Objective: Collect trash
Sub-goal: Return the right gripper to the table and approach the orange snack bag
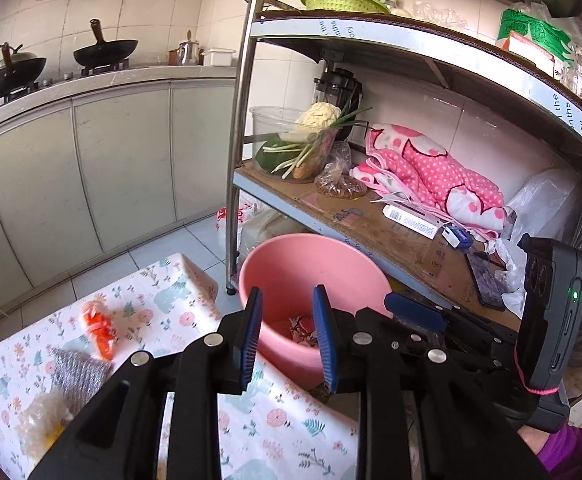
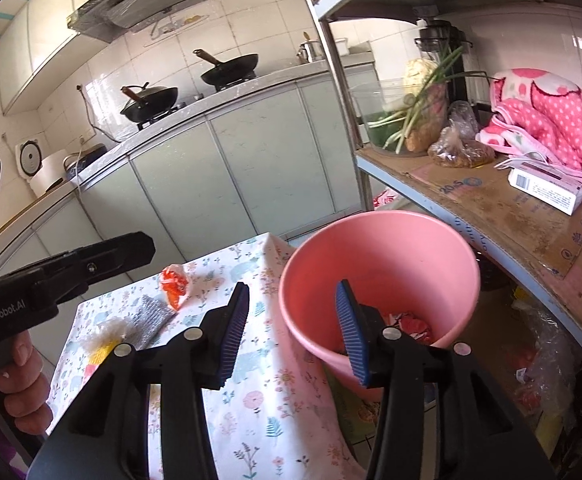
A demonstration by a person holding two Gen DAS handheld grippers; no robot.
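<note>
A pink bucket [image 1: 311, 264] [image 2: 391, 256] stands on the floor between a floral-cloth table [image 1: 171, 292] [image 2: 251, 400] and a metal shelf rack. Crumpled red wrappers [image 1: 303, 328] [image 2: 411, 326] lie in its bottom. On the cloth lie an orange-white wrapper [image 1: 99, 328] [image 2: 175, 284], a silver-grey pouch [image 1: 79, 372] [image 2: 151, 316] and a clear-and-yellow wrapper [image 1: 39, 420] [image 2: 107, 336]. My left gripper [image 1: 287, 340] hangs open and empty over the table edge, facing the bucket. My right gripper [image 2: 293, 336] is open and empty too, its right finger over the bucket's rim.
The shelf rack [image 1: 371, 224] [image 2: 491, 208] holds a pink blanket [image 1: 431, 168], small boxes, a phone and a tub of vegetables [image 1: 291, 144]. Bags are stuffed under it. Cabinets and a counter with two woks [image 1: 103, 52] run along the far wall. A hand grips the left tool [image 2: 15, 380].
</note>
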